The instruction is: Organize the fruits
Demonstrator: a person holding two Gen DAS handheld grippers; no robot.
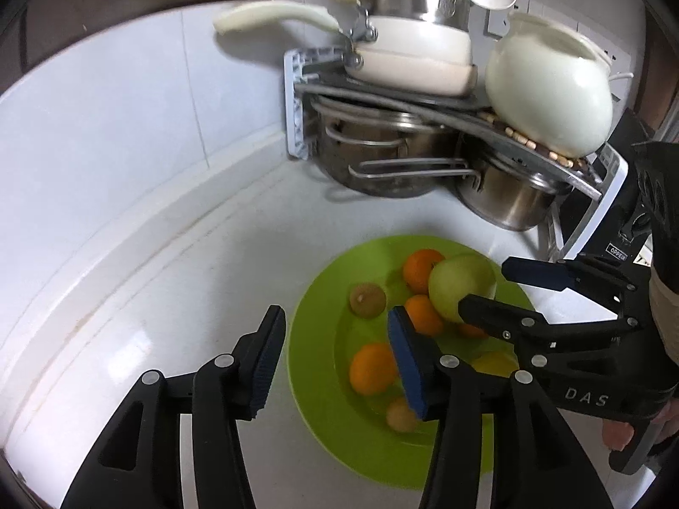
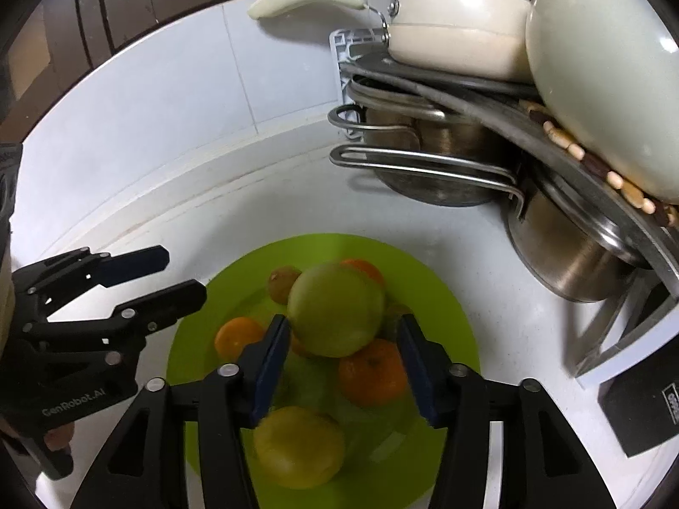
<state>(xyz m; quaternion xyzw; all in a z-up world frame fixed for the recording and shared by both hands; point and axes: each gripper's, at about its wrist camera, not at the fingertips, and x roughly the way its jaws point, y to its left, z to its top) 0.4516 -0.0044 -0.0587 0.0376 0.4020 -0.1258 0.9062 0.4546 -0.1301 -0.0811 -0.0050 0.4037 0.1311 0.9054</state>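
The green apple point(image 2: 336, 311) sits at frame centre, just ahead of the right gripper point(image 2: 344, 350), whose jaws stand wide and empty. The left gripper point(image 1: 335, 358) (also wide, holding nothing) is farther from it.

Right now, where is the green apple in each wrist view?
Left wrist: green apple sits right of centre, at the far right of the green plate, by the right tool.
Right wrist: green apple sits at centre, between the open right tool's fingers.
Shared landmark: the green plate under the fruit.
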